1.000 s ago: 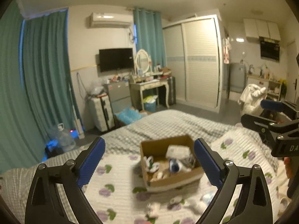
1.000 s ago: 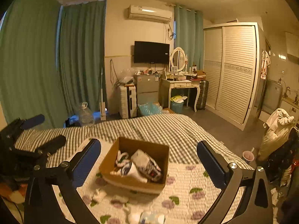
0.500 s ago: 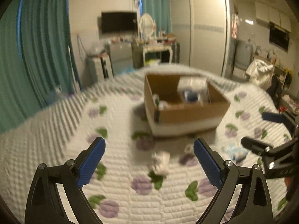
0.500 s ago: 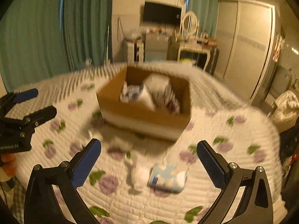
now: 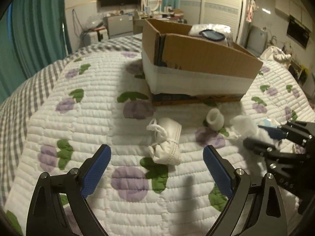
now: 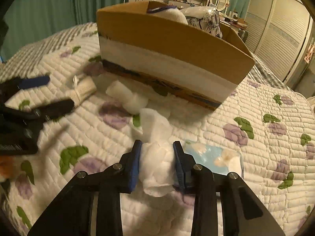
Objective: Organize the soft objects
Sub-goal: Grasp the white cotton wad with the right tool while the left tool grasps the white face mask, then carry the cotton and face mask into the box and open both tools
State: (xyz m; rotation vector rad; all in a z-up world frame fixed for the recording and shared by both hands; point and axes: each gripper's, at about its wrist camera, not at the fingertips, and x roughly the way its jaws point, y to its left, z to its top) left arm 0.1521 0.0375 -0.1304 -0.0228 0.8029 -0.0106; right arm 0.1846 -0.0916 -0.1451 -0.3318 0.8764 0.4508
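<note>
Right wrist view: the right gripper (image 6: 157, 153) has its jaws drawn close together on a white crumpled cloth (image 6: 157, 157). The cloth is soft, thin and wrinkled; part of it bulges forward past the jaws onto the bed quilt (image 6: 256, 177), and part hangs below them. Just right of the jaws lies one flat pale-blue packet (image 6: 216, 157), partly hidden by the gripper.

Ahead of the cloth lies one white rolled sock (image 6: 128, 96), touching the quilt near the base of the cardboard box (image 6: 167, 39). Further left lies one white folded sock with a knotted tie (image 6: 82, 92), just beside the left gripper (image 6: 41, 92).

Left wrist view: the left gripper (image 5: 156, 157) has its jaws spread wide and grips nothing. The folded sock with the tie (image 5: 167, 139) lies on the quilt (image 5: 78, 137) between and just ahead of the jaws, apart from both. The rolled sock (image 5: 215, 119) lies beyond it, near the box (image 5: 196, 59).

Count of soft items on the quilt outside the box: one cloth, one rolled sock, one tied sock, one blue packet. The single box is open at the top, brown with a white band around its lower half. Several soft items rise above its rim; their number cannot be determined.
</note>
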